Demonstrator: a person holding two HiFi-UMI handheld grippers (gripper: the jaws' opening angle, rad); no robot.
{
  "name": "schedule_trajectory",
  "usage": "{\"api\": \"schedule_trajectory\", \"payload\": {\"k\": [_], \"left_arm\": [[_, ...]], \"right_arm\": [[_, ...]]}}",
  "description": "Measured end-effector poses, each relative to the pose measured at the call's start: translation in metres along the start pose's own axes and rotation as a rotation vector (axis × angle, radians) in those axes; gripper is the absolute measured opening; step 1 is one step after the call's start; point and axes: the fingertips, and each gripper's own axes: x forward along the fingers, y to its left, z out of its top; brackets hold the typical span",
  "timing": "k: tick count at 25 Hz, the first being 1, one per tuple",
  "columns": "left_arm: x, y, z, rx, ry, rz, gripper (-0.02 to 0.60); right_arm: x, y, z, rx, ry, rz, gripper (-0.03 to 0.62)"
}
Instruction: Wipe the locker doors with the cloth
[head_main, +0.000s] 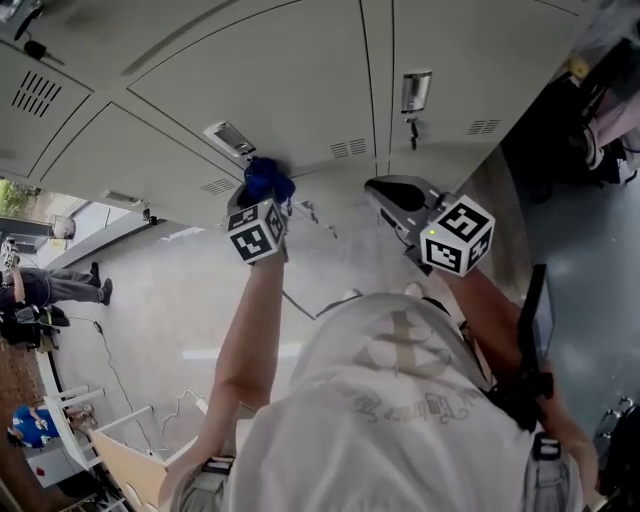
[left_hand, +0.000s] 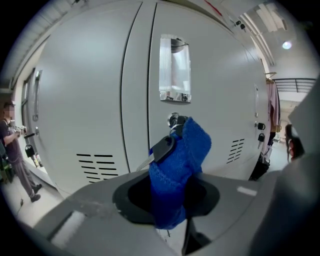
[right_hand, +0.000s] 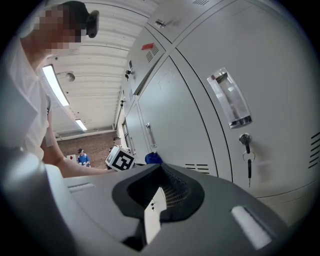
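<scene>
Grey metal locker doors (head_main: 300, 90) fill the background, each fitted with a recessed handle (left_hand: 175, 70), a lock (left_hand: 174, 120) and louvred vents (left_hand: 95, 167). A blue cloth (left_hand: 177, 175) is clamped between the jaws of the left hand-held gripper (left_hand: 172, 200), which are closed tightly on its bunched lower part. The free end of the cloth is held up at the lock, where it is touched by the black head of a key (left_hand: 162, 148). The right hand-held gripper (right_hand: 160, 200) is raised just beside the neighbouring door, with its jaws drawn together on nothing. A second key (right_hand: 248, 167) is seen hanging from that door's lock. The wiping step is judged to be in hand, with the area round the lock being worked; how much of the panel has been covered cannot be told. For the next move, the cloth would need to be pressed flat and swept across the open face of the door. It would also have to be steered clear of the key so that the fabric is not snagged, and the firm grip would have to be maintained.
</scene>
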Motion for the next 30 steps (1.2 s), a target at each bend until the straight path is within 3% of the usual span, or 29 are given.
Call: {"api": "schedule_trajectory", "payload": {"k": [3,8,10,13,20,30], "left_arm": [[-0.003,0.008,-0.004,0.006,-0.042,0.076,0.114],[0.024,0.011,-0.030,-0.043,-0.009,0.055,0.115],[0.022,0.025,-0.026,-0.027,-0.012,0.079,0.115],[0.015,0.032,-0.028,-0.063,-0.017,0.116,0.115],[0.025,0.005,-0.033,-0.072,0.017,0.041,0.114],[0.032,-0.056,-0.035,-0.045,0.040,0.007,0.115]], "right_arm": [[-0.005,-0.003,-0.001,0.004,0.005,-0.019,0.006],[-0.015,-0.016,-0.004,-0.005,-0.013,-0.108,0.007],[-0.005,-0.013,0.004,-0.018,-0.027,-0.087,0.007],[-0.006,-0.005,0.009,-0.013,-0.014,-0.048,0.007],[-0.012,-0.005,-0.001,0.002,0.008,-0.052,0.008],[-0.051,-0.023,0.002,0.009,-0.004,-0.090,0.007]]}}
